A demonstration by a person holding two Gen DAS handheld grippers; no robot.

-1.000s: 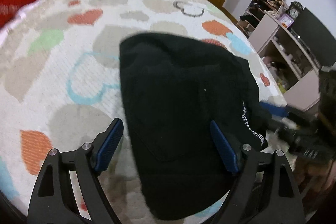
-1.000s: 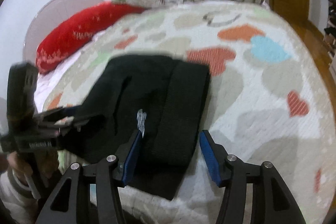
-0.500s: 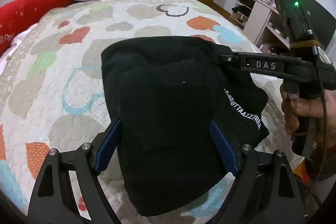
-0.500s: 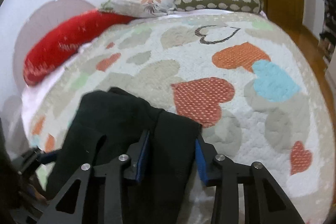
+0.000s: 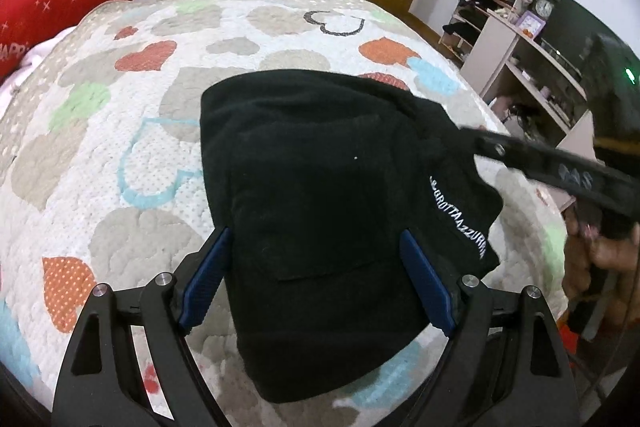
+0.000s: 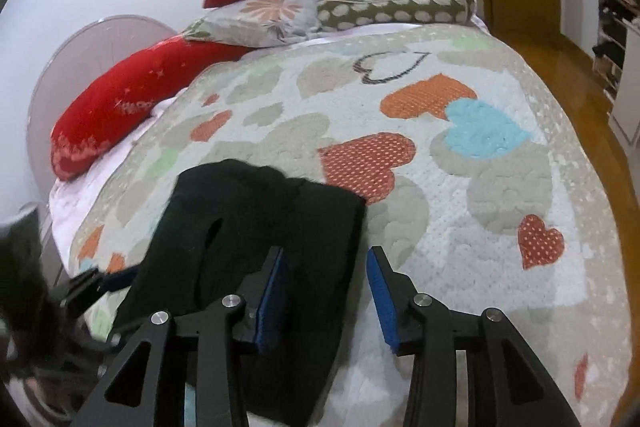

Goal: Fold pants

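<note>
Black fleece pants w/ white lettering are lying folded lengthwise between left gripper's spread-apart fingers, right gripper hovering unclenched over the far edge, both holding nothing.

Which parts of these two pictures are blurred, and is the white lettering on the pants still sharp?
Left wrist view: the right gripper is motion-blurred; the lettering on the pants stays sharp. Right wrist view: the left gripper is smeared; the quilt is clear.
</note>
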